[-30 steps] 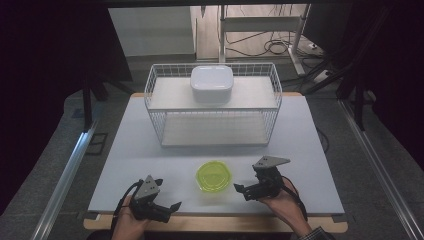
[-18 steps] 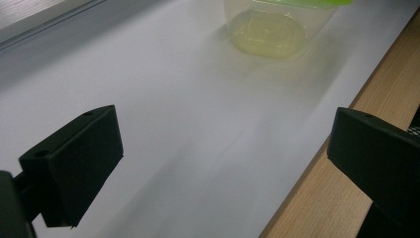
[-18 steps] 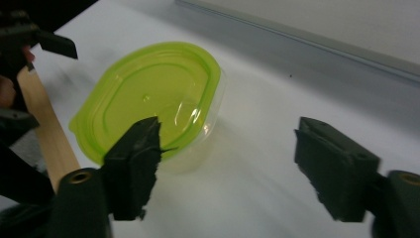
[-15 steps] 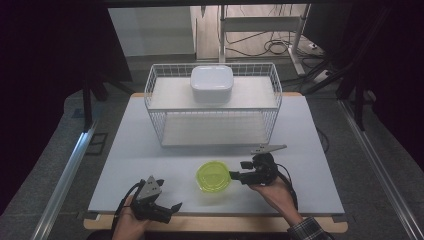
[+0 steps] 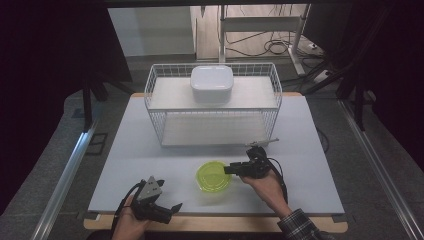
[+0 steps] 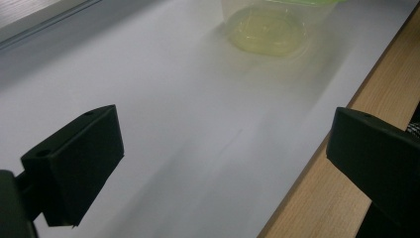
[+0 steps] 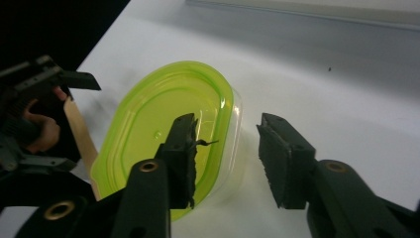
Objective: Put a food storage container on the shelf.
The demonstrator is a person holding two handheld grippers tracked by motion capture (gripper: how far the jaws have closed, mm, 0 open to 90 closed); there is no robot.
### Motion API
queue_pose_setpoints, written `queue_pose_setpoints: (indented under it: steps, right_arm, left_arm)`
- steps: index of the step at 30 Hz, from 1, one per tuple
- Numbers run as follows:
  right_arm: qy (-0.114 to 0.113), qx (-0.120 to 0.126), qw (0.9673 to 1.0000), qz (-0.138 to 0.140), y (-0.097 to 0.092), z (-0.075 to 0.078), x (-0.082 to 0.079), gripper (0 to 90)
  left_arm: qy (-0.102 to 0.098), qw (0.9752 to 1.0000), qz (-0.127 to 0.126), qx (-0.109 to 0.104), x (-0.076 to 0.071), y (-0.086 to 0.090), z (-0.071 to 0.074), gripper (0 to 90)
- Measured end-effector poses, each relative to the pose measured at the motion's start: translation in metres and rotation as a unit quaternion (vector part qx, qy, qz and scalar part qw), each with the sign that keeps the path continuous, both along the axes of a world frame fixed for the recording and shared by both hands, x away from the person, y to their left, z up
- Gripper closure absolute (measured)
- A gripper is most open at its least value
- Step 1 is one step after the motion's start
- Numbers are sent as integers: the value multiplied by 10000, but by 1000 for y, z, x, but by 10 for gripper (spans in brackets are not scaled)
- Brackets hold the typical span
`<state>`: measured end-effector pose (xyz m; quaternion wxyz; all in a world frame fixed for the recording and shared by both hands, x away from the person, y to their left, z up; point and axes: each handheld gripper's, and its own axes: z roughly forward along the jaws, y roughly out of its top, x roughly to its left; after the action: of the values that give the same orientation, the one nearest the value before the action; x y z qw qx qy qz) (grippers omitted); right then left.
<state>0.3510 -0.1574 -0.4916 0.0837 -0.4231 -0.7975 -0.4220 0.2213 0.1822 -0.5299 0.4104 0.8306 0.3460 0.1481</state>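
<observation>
- A clear plastic container (image 5: 214, 176) with a lime-green lid is sitting near the front of the white table (image 5: 310, 150), just ahead of the wire basket (image 5: 272, 107) holding a white box (image 5: 211, 84).
- Dark curtains and a grey floor are surrounding the table.
- The right gripper (image 5: 234, 170) is straddling the container's rim, its jaws having just been narrowing, pads not yet pressing.
- The left gripper (image 5: 167, 209) is resting wide open, holding nothing, near the wooden edge.
</observation>
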Motion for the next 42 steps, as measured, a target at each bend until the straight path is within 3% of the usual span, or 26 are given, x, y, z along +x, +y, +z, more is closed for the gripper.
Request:
queue_pose_setpoints:
  steps: [9, 14, 21, 30, 42]
  right_arm:
    - [546, 409, 9977, -31, 1, -8, 9, 725]
    - [781, 494, 9957, -11, 1, -9, 11, 795]
    - [882, 616, 9942, 31, 1, -7, 9, 809]
    - [854, 672, 9941, 19, -1, -5, 8, 812]
    - [693, 898, 9935, 3, -8, 11, 6, 812]
  left_arm:
    - [0, 10000, -58, 58, -1, -2, -1, 13]
    - [4, 9999, -70, 82, -1, -3, -1, 15]
    - [-9, 9999, -82, 128, -1, -3, -1, 16]
    - [-25, 9999, -57, 113, -1, -3, -1, 16]
    - [-49, 10000, -16, 84, -1, -2, 0, 15]
